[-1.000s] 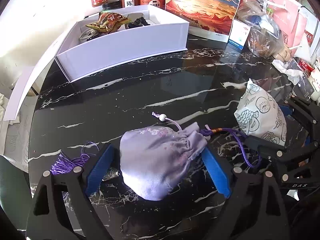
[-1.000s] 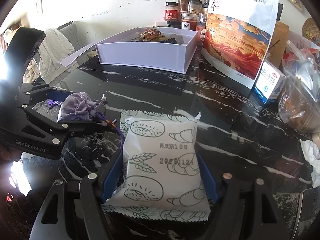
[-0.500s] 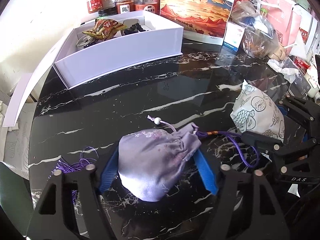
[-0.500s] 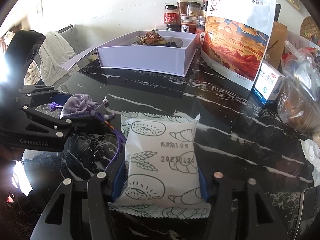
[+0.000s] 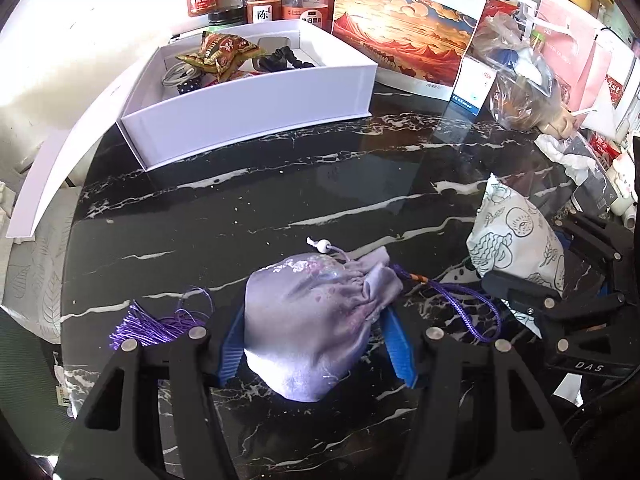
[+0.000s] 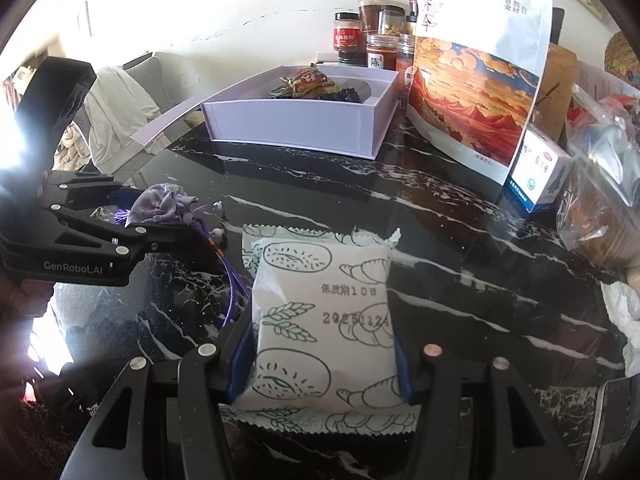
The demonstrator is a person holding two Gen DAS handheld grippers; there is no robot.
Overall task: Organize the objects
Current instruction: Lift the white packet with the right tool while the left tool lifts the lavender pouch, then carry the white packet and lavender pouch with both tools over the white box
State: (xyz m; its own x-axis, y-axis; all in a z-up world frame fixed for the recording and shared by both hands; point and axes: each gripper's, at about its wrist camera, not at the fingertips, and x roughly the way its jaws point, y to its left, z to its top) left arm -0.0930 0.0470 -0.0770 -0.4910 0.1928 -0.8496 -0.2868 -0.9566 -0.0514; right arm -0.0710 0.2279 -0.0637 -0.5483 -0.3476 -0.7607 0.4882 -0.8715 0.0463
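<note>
While both grippers rest low over the black marble table [image 5: 280,184], the left gripper [image 5: 316,340] has just been closing; its blue pads now pinch the lilac pouch [image 5: 312,312]. Right gripper [image 6: 322,364]: jaws pressed on the white snack packet [image 6: 324,320], lying just right of the pouch. White box [image 5: 256,108] sits at the table's far side, well apart.

1. Glossy black marble-look tabletop with white veins [image 5: 280,184], smooth and reflective.
2. Lilac satin drawstring pouch [image 5: 312,312], shiny cloth, with a purple braided cord [image 5: 468,300].
3. Matt white printed plastic snack packet [image 6: 324,320].
4. Smooth white cardboard box [image 5: 256,108].
</note>
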